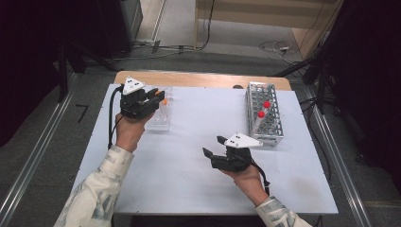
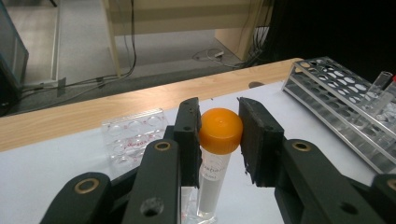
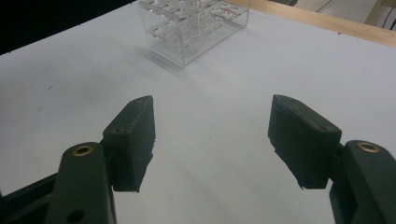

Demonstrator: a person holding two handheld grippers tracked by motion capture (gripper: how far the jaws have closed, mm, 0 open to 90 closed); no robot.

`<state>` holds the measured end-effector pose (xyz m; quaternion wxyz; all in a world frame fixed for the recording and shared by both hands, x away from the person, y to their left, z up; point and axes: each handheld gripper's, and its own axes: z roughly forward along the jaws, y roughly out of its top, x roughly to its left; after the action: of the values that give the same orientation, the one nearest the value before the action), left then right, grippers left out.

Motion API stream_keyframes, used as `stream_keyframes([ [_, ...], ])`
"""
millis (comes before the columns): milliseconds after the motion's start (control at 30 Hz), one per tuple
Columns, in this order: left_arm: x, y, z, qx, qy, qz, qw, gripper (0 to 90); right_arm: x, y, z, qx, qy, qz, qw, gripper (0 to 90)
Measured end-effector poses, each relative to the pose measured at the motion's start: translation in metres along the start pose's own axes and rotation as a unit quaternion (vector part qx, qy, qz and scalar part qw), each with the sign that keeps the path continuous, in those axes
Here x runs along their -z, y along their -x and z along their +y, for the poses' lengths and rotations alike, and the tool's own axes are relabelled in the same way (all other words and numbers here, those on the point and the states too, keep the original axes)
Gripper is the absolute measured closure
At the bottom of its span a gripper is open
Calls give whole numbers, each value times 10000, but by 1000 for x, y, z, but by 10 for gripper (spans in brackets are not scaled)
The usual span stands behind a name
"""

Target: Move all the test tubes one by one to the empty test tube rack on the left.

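Left claw (image 2: pixel 219 135) clamped on orange cap of plastic tube (image 2: pixel 212 186), far left of table (image 1: pixel 189 189), by clear acrylic rack (image 1: pixel 161 120). Tube prob. light, rigid, smooth-walled, slippery; domed cap gives best grip. Right claw (image 3: pixel 212 135) spread apart, empty, near centre. Metal grid rack (image 1: pixel 265 113) far right holds red-capped tubes.

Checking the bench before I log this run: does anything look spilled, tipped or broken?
Nothing stands out. The left claw grips an orange-capped tube upright by its cap, near the clear rack. The metal rack stands square with its red-capped tubes upright. The white table shows no spill.
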<state>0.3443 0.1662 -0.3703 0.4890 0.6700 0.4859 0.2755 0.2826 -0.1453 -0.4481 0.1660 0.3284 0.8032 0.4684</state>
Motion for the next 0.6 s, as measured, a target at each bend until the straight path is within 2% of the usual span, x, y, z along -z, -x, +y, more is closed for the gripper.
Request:
stream_keyframes([
  [333,-8,-4,-2,3,-43,107,9999,698,0,0,0,-12,11,10,10000,305],
  [600,-13,1,-5,-119,-81,167,9998,697,1,0,0,-3,12,9,10000,306],
])
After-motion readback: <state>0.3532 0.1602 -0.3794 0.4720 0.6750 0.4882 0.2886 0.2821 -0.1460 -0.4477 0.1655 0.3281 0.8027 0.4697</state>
